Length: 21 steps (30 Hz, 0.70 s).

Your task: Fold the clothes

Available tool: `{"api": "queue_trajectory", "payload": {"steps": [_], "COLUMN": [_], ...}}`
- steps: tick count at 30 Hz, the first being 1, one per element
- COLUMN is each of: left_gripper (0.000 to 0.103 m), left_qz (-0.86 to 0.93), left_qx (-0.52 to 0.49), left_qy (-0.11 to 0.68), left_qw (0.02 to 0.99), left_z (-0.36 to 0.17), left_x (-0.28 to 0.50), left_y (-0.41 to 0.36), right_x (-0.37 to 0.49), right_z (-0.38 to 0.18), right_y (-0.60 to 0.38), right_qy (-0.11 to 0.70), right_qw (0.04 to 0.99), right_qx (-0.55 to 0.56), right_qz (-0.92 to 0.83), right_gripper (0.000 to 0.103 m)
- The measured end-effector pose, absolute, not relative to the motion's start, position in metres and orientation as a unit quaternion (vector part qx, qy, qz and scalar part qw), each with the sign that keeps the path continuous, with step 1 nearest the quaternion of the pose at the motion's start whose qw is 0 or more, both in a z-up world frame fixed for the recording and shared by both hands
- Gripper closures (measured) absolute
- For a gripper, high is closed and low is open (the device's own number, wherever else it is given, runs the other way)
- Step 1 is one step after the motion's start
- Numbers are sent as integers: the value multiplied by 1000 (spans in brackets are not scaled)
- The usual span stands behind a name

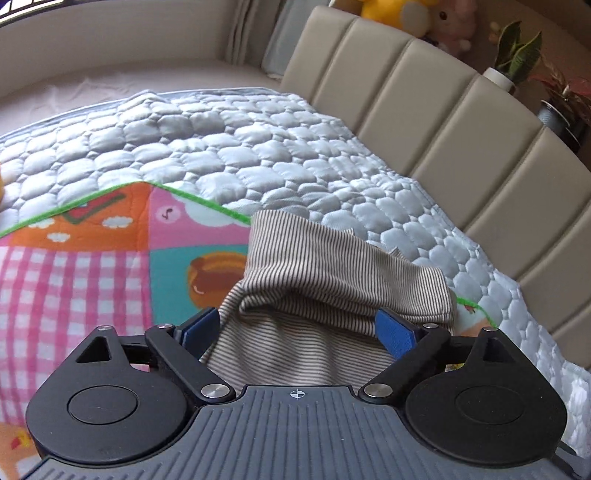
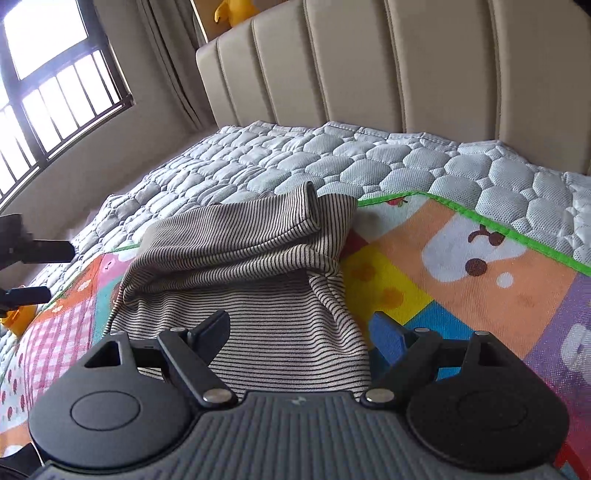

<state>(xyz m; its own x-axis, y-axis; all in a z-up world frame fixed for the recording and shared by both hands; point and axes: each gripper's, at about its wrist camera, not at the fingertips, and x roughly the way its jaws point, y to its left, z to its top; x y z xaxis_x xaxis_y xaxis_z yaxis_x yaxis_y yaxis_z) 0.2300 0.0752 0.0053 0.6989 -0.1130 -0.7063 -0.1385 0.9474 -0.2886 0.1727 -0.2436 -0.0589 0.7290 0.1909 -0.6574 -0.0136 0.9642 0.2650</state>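
Striped fabric was pretty much all we could see up close. Starting on the left: our left gripper (image 1: 299, 330) had its jaws spread wide, blue pads standing off to either side of the striped garment (image 1: 332, 273), not pressing on it. Cloth sat between the fingers but nothing was pinched. In the right wrist view we could also spot that left gripper (image 2: 40, 271) poking in at the far left edge, just short of the garment's left side.

The garment itself, brown-and-cream thin stripes, lay bunched on the colourful play mat (image 1: 92, 273), with a fold of cloth doubled over on top and one end reaching past the mat's green border onto the grey quilted mattress cover (image 1: 229, 147). From the right wrist view the striped garment (image 2: 251, 266) looked like a loose heap, upper layer rolled over the lower one, sitting on the mat's left half.

Moving right, our right gripper (image 2: 303, 338) was also released, jaws apart, left finger over the striped cloth and right finger over the play mat (image 2: 480, 280) just beside the garment's edge. We weren't gripping anything with it.

Behind everything stood the beige padded headboard (image 2: 406, 66), with a barred window (image 2: 55, 85) on the left and a yellow plush toy (image 1: 391, 11) up on top.
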Motion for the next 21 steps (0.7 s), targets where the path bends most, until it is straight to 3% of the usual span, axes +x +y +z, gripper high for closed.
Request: {"api": "queue_trajectory", "payload": {"steps": [2,4,8,11,15,16,18,21], "left_gripper": [10,11,10,10,10,10,10,9], "left_qz": [9,1,-1,-20,-23,-20,-34,-56], "left_qx": [-142,-80,-1,-32,-66,-79,-115,-170], "left_qy": [369,343,312,330,361,365,360,349], "left_qw": [919,936,950,943,930,927,925,920], "left_z": [-13,-25,-41,-48,-63,-65,-62,-57], "left_x": [238,245,264,277,288,289,289,289], "left_y": [64,56,56,71,91,97,106,119], "right_x": [172,183,236,282,330,338,338,322], "right_z": [-55,-52,-48,-56,-85,-91,-92,-69], "right_y": [-245,-245,-228,-216,-211,-209,-204,-202], "right_qy": [355,352,332,323,358,367,372,341], "right_qw": [926,927,939,945,931,926,925,936], "right_qx": [116,116,70,38,74,76,64,44], "right_qz": [52,57,61,39,25,30,46,71], "right_gripper": [23,44,50,50,52,68,85,86]}}
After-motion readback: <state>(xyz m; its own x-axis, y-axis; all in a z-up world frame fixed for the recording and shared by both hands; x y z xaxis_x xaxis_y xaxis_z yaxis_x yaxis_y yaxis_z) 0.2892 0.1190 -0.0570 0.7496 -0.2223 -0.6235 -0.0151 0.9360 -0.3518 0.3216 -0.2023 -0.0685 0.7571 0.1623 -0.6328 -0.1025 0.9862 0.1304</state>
